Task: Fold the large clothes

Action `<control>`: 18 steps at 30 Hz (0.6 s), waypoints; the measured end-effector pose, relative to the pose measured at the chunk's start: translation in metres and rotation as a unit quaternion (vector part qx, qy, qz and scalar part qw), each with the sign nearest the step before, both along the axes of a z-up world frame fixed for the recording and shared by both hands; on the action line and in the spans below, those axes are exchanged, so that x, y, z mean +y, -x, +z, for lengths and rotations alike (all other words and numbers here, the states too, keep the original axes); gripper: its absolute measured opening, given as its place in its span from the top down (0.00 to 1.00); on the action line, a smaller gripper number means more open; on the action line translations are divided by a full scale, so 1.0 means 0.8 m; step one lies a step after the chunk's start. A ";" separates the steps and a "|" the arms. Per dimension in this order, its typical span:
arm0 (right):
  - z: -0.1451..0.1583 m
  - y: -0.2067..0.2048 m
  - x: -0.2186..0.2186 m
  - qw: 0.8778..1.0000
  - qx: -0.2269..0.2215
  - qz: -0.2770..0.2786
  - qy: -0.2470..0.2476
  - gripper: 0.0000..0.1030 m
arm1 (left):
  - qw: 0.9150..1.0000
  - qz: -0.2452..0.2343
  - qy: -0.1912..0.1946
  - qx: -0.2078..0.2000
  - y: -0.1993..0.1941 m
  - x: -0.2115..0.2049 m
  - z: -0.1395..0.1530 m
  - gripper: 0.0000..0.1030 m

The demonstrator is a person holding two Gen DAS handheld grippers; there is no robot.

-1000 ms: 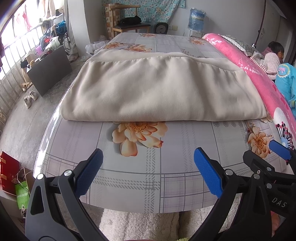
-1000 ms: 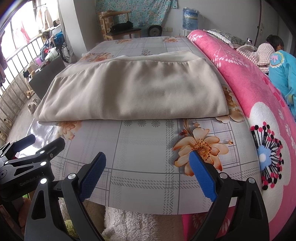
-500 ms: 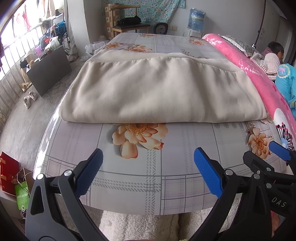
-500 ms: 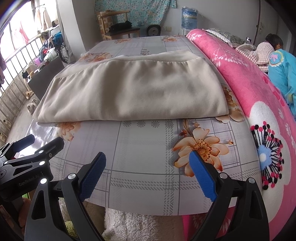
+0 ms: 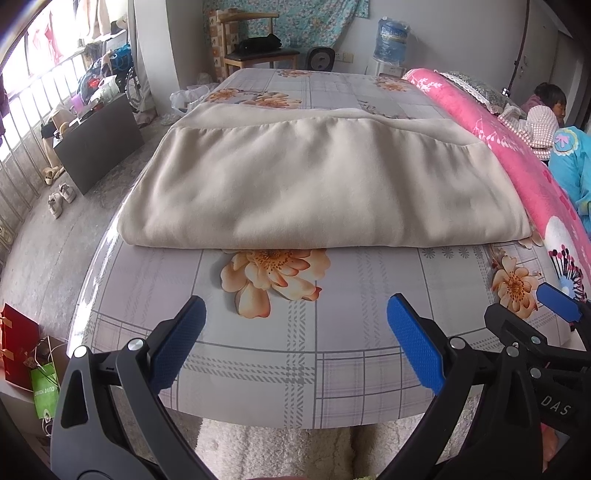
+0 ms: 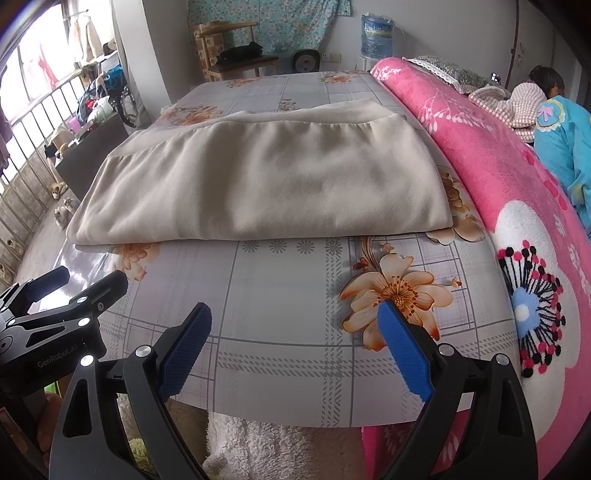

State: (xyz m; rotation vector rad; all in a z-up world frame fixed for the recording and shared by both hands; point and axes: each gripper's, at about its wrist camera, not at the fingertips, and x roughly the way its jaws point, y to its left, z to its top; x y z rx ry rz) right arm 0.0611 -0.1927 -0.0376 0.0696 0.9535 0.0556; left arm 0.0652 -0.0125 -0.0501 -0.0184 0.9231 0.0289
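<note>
A large beige garment (image 5: 325,184) (image 6: 266,188) lies folded flat on the flowered bed sheet (image 5: 354,317) (image 6: 288,295), its folded edge facing me. My left gripper (image 5: 295,314) hovers open over the sheet's near edge, short of the garment, with nothing between its blue pads. My right gripper (image 6: 293,325) is likewise open and empty, beside it to the right. Each gripper shows at the edge of the other's view: the right gripper (image 5: 554,299) and the left gripper (image 6: 62,288).
A rolled pink blanket (image 6: 498,184) runs along the bed's right side, with a person (image 6: 554,122) lying beyond it. A dark box (image 5: 99,140), shoes and a railing stand on the floor at left. A chair (image 5: 255,51) and water bottle (image 5: 393,35) are beyond the bed.
Both grippers have edged slightly nearer the garment, staying open. The garment has not moved.
</note>
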 end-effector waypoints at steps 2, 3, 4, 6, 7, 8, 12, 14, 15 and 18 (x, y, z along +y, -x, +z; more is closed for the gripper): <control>0.000 0.000 0.000 1.000 0.000 0.001 -0.001 0.14 | 1.000 -0.001 0.002 -0.001 0.001 -0.001 0.001 0.08; 0.001 0.000 0.000 1.000 -0.001 0.001 0.000 0.14 | 1.000 0.000 0.000 -0.002 0.002 -0.002 0.002 0.08; 0.001 0.001 0.000 1.000 -0.002 0.002 0.002 0.14 | 1.000 -0.001 -0.001 -0.003 0.002 -0.003 0.003 0.08; 0.000 0.000 -0.001 1.000 -0.002 0.001 0.000 0.14 | 1.000 -0.001 0.000 -0.003 0.003 -0.004 0.004 0.08; 0.000 0.000 -0.001 1.000 -0.001 0.001 -0.002 0.14 | 1.000 -0.002 0.001 -0.004 0.003 -0.004 0.004 0.08; 0.000 0.000 -0.001 1.000 -0.001 0.001 -0.002 0.14 | 1.000 -0.001 0.000 -0.005 0.003 -0.005 0.004 0.08; 0.002 0.001 0.000 1.000 -0.004 0.003 0.000 0.14 | 1.000 -0.001 -0.003 -0.006 0.006 -0.006 0.005 0.08; 0.002 0.002 0.000 1.000 -0.004 0.004 -0.001 0.14 | 1.000 0.002 -0.003 -0.007 0.006 -0.006 0.006 0.08; 0.001 0.002 0.000 1.000 -0.003 0.004 0.000 0.14 | 1.000 0.003 -0.002 -0.007 0.006 -0.006 0.006 0.08; 0.002 0.003 -0.001 1.000 -0.004 0.004 0.000 0.14 | 1.000 0.007 -0.003 -0.009 0.006 -0.005 0.007 0.08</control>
